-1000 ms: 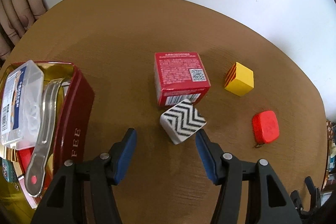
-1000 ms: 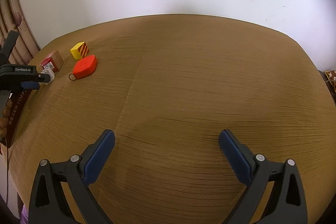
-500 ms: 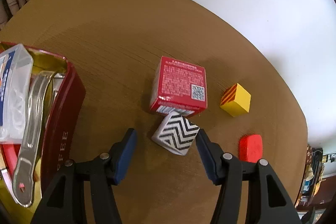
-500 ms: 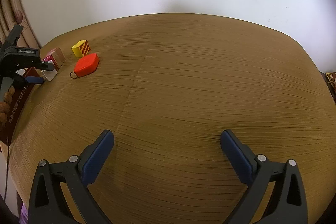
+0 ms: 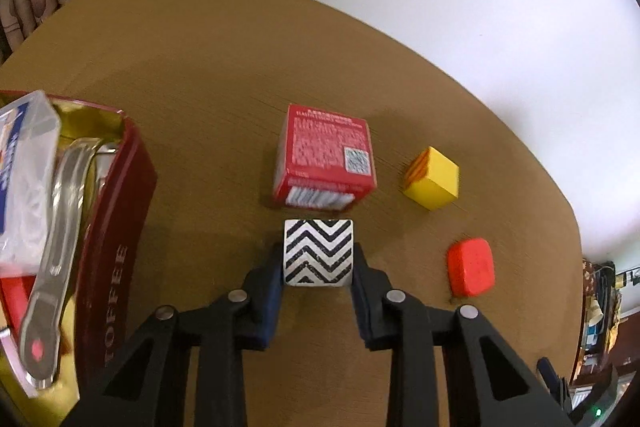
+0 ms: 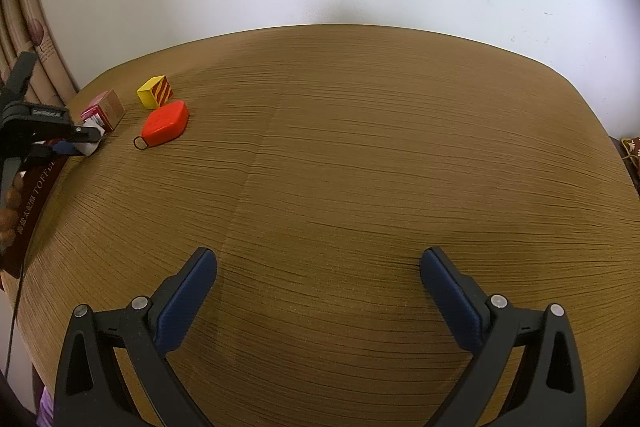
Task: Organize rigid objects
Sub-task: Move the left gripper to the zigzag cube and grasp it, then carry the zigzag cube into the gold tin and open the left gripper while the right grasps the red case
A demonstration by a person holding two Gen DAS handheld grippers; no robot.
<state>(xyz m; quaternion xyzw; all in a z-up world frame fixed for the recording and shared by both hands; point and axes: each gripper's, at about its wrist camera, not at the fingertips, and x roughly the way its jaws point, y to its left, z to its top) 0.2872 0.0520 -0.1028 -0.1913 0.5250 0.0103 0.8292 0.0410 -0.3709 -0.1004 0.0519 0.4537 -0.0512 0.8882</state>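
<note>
Left gripper (image 5: 318, 259) tilted down, jaws just closed onto zigzag cube (image 5: 318, 251).

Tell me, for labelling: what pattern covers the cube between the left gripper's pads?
Black-and-white zigzag cube; clearest in left wrist view.

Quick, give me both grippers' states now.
Left gripper: jaws just closed on the zigzag cube, pads pressing its sides.
Right gripper: open, holding nothing.
</note>
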